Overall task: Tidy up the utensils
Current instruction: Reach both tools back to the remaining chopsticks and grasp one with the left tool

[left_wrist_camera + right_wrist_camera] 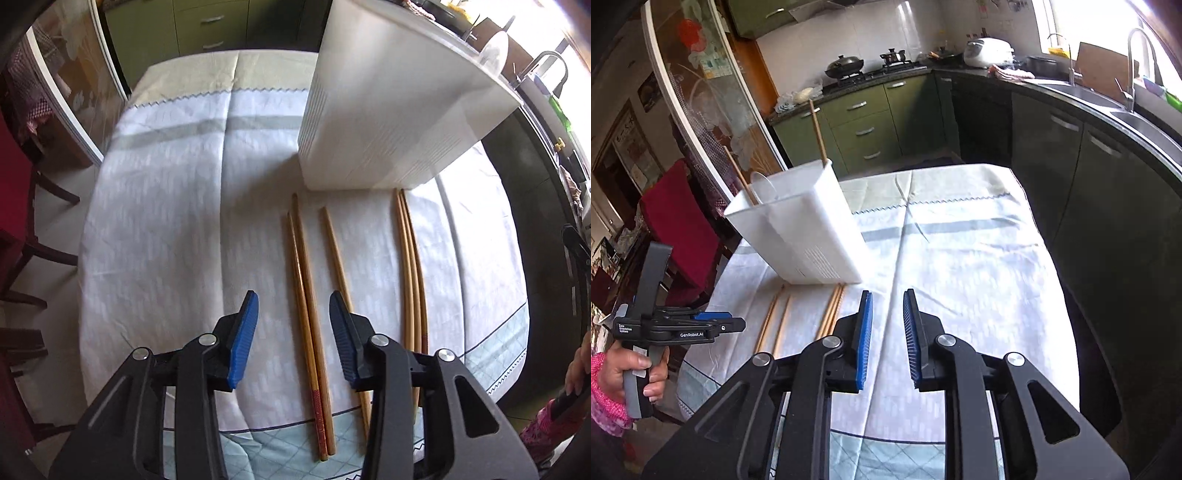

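Note:
Several wooden chopsticks lie side by side on the tablecloth in front of a white plastic utensil holder (388, 110). My left gripper (294, 295) points down over them, open, its blue pads straddling a pair of chopsticks (310, 332) without touching it. A single chopstick (332, 243) runs under the right finger. Another pair (410, 266) lies further right. In the right wrist view the holder (805, 229) has two chopsticks (818, 133) and a clear spoon (764, 188) standing in it. My right gripper (888, 293) hovers over bare cloth right of the holder, open by a narrow gap, holding nothing.
The table (979, 258) wears a white and pale-green cloth. A hand (624, 369) holds the left gripper's handle at the table's left edge. A red-draped chair (679, 221) stands left of the table. Green cabinets (864, 125) and a sink counter (1108, 107) lie behind and right.

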Demonstrator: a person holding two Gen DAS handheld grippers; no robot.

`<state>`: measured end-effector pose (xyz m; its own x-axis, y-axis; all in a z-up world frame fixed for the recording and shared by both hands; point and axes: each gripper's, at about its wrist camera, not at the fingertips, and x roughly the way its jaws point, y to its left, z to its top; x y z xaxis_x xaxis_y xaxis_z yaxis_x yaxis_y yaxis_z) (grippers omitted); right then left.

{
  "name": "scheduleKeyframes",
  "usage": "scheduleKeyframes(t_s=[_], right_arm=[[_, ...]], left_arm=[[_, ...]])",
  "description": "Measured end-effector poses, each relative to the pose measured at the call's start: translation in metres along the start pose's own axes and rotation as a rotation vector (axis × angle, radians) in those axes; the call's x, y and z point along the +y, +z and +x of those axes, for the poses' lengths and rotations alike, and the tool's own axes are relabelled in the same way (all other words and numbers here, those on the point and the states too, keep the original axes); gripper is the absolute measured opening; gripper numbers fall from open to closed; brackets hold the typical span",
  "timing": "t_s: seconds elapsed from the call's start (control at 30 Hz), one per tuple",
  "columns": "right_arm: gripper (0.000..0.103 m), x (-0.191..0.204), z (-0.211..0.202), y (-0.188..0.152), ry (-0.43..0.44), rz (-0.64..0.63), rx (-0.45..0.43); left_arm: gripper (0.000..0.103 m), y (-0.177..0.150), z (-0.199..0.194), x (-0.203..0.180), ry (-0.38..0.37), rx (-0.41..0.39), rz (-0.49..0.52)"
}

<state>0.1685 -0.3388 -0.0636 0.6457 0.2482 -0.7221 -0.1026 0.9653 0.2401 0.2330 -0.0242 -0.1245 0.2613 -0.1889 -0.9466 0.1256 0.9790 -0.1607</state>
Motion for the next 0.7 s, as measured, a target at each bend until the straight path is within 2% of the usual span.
scheduleKeyframes(t_s=[0.2,0.37,0.7], right_arm=[[0.018,-0.018,0.018,-0.023,0.012,0.038,0.056],[0.021,-0.012,0.029,-0.026,0.033,0.042,0.076],[0.021,-0.009,0.034,-0.022,0.041,0.04,0.082]], left_arm=[[0.035,-0.005,0.015,-0.012,0.062,0.009,0.032],[0.023,-0.006,0.023,-0.012,0.109,0.019,0.035],[0.023,-0.005,0.028,-0.014,0.095,0.036,0.034]])
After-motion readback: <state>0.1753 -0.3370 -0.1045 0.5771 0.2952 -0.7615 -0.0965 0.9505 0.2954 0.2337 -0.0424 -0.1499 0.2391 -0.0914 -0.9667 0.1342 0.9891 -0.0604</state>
